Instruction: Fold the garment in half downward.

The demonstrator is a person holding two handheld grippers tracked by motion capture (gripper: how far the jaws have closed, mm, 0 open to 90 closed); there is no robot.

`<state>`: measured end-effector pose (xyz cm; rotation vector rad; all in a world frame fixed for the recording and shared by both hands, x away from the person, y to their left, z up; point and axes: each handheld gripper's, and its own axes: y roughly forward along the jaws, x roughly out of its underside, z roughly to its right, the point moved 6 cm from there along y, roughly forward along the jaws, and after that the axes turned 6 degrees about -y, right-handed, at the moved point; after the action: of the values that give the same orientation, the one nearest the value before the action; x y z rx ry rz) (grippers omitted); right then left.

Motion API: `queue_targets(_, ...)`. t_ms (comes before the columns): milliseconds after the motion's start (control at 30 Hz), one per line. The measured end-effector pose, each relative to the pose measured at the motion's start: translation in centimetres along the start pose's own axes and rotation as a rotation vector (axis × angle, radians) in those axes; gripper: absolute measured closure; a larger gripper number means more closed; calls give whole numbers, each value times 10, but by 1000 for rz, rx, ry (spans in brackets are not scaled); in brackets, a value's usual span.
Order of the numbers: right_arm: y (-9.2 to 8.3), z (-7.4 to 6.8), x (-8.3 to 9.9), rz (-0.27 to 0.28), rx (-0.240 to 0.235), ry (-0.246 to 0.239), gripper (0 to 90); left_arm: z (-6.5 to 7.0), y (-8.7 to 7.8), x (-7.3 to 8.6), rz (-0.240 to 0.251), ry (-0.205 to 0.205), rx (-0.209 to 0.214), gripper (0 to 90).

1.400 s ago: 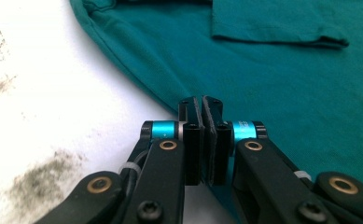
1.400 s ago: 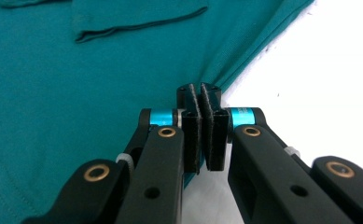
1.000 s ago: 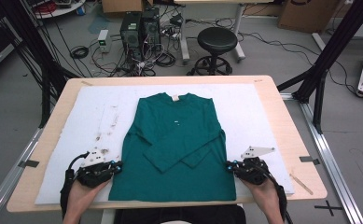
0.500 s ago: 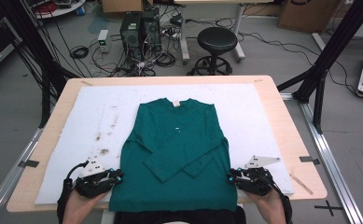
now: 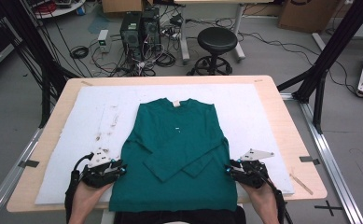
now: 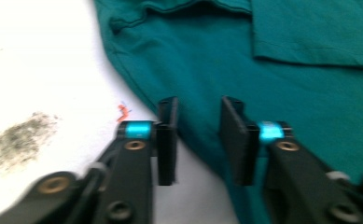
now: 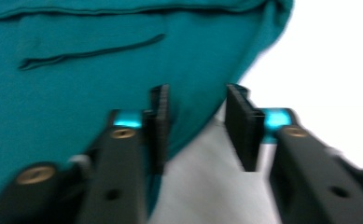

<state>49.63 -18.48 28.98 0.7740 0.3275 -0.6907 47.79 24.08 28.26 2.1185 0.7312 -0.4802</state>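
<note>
Both grippers' jaws just released, apart, closing, one green sweater (image 5: 177, 154), two folded sleeves

A light wooden table (image 5: 282, 112) carries a white sheet (image 5: 244, 107) that covers most of its top, with dark smudges (image 5: 108, 128) on its left part. A green long-sleeved shirt (image 5: 179, 154) lies flat on the sheet, collar at the far side, sleeves folded across its front.

Grey floor (image 5: 25, 98), black stool (image 5: 216, 42), cables (image 5: 123, 60)
</note>
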Motion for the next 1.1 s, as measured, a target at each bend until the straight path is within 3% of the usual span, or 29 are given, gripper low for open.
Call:
queue_targets(100,1,-3,-1,6,-29,-19,852,2,0,0,-3,-3,36,856)
queue_targets(167,0,-3,0,8,-43,-16,874,1,-1,1,-6,-15,55,864)
queue_targets(600,-20,-13,13,15,-55,-30,876,15,-17,14,-26,0,114,864)
queue_targets(833,-27,-21,18,17,-67,-41,873,18,-20,17,-32,0,123,862)
queue_targets(900,-28,-21,17,26,-69,-40,839,18,-21,17,-33,-11,139,822)
queue_targets(967,-29,-20,14,43,-68,-43,683,18,-24,12,-2,-9,143,701)
queue_targets(1100,-32,-13,4,83,-38,-40,516,17,-27,2,44,16,149,514)
